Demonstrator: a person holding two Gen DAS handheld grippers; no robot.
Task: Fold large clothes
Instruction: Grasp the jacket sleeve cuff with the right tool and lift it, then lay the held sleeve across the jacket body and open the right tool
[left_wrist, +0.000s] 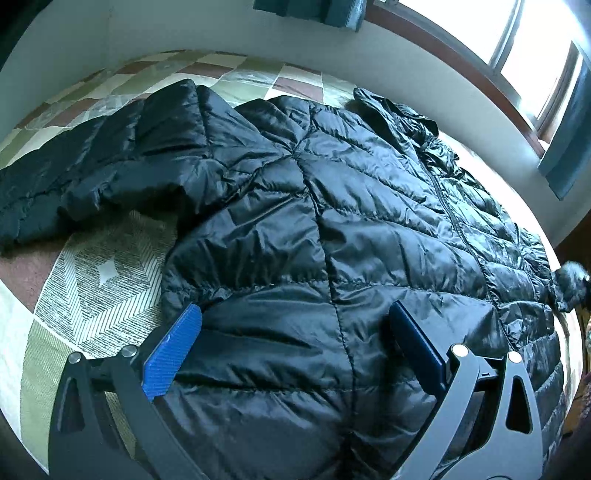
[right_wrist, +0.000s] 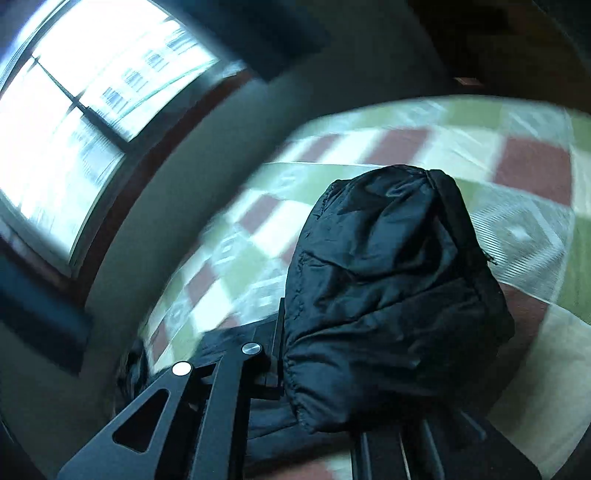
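Your left gripper (left_wrist: 295, 332) hangs spread over the jacket (left_wrist: 314, 221), flat on the quilt (left_wrist: 92, 280); press it at six o'clock. At three o'clock your right gripper (right_wrist: 369, 369) pinches the sleeve (right_wrist: 388, 295); carry it across low.

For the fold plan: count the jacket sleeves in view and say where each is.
2. One sleeve lies spread out to the left on the quilt. The other sleeve is bunched up and lifted in the right tongs.
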